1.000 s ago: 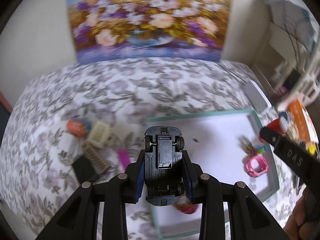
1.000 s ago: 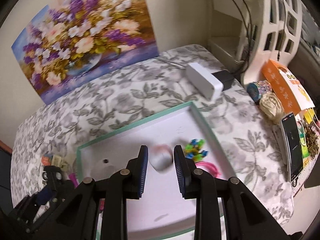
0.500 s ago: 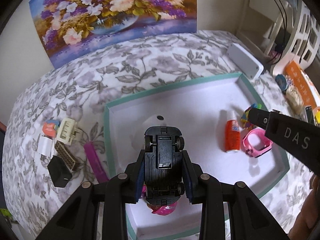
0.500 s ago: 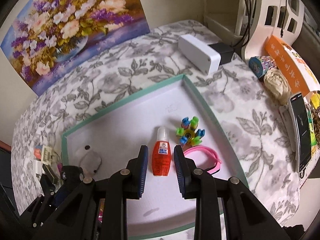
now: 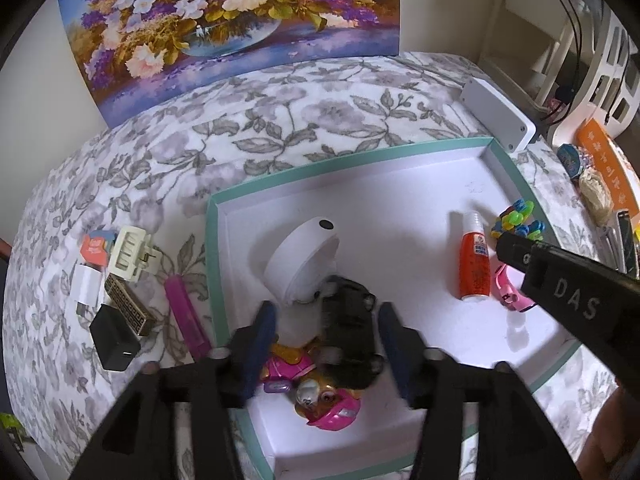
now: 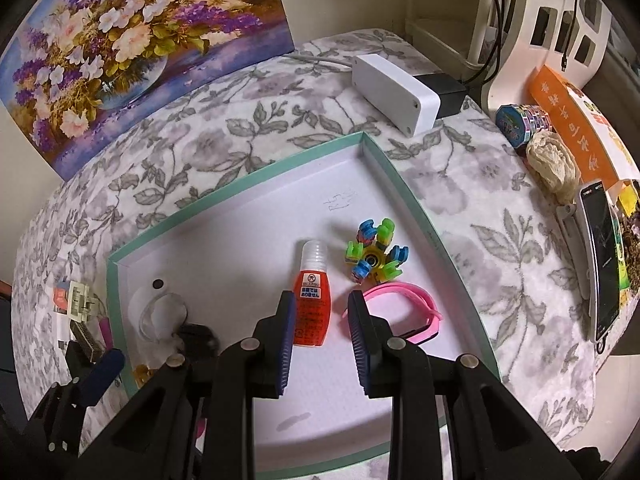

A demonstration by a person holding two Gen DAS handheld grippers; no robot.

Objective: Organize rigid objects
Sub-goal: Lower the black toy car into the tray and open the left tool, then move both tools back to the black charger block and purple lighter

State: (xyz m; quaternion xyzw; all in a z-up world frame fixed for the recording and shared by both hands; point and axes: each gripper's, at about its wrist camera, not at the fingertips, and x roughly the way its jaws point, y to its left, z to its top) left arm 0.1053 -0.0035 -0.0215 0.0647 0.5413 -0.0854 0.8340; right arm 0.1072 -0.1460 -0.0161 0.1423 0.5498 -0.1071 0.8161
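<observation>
Teal-rimmed white tray (image 5: pixel 516 176), centre of both frames, on a grey floral cloth (image 5: pixel 280 120): the collecting place for the rigid items.

Left gripper (image 5: pixel 326 332), lower centre of the left view: jaws spread wide, pinching nothing. Black toy car (image 5: pixel 348 332) lies blurred between them on the tray floor, touching neither pad; judged just let go, so it counts as placed.

White round device (image 5: pixel 300 260), just above the car, touching or nearly so. Pink-and-yellow toy figure (image 5: pixel 320 384), below the car at the tray's near edge.

Right gripper (image 6: pixel 320 320), lower centre of the right view: jaws parted and empty, over the orange bottle (image 6: pixel 312 304), which lies flat. Beside it, a multicoloured spinner (image 6: pixel 374 256) and a pink band (image 6: pixel 400 308).

Outstanding, left of the tray on the cloth: cream hair clip (image 5: pixel 128 254), magenta stick (image 5: pixel 186 316), black cube (image 5: pixel 114 342), patterned bar (image 5: pixel 128 304). Probably next to be gathered.
</observation>
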